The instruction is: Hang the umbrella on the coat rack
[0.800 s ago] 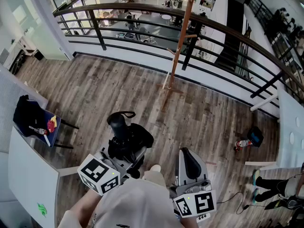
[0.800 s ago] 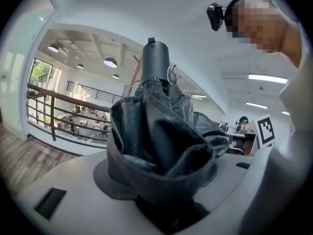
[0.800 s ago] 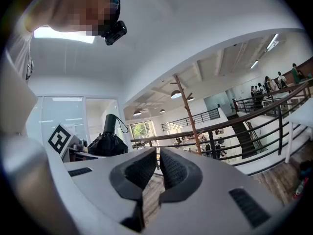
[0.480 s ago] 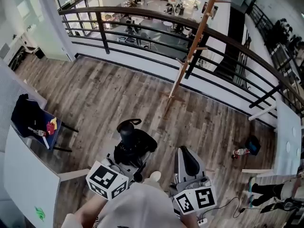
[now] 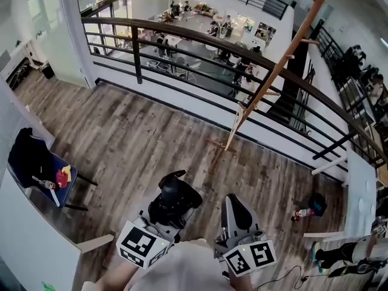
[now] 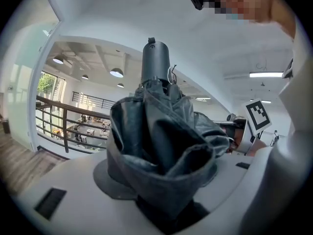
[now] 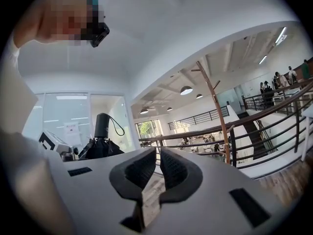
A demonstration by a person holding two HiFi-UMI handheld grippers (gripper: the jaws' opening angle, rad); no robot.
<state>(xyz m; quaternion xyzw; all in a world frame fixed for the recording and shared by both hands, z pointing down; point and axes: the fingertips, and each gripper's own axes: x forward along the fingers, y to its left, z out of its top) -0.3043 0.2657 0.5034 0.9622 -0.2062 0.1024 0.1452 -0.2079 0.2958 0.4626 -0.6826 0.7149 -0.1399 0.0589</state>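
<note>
Low in the head view, the left tongs [image 5: 165, 216] are clamped on a folded black umbrella [image 5: 174, 197], gripping its bunched canopy fabric while the stubby handle [image 6: 155, 62] points up and away from the person. A thin wrist strap [image 7: 115, 124] loops off that handle. Just beside them, the right tongs [image 7: 157, 169] carry nothing, their dark ribbed pads [image 7: 173, 168] drawn in to a narrow slit through which only floor shows. Each tool's marker cube [image 5: 143, 245] sits closest to the person. Ahead, across a stretch of wood plank floor [image 5: 139, 132], stands the wooden coat rack [image 5: 276, 71] with short pegs, its foot close to the dark balcony railing [image 5: 200, 35] and well apart from the umbrella. Off to the left, a chair [image 5: 57, 183] holds a black garment, and to the right a small bottle [image 5: 297, 213] lies on the floor near a dark bag [image 5: 317, 204].
</note>
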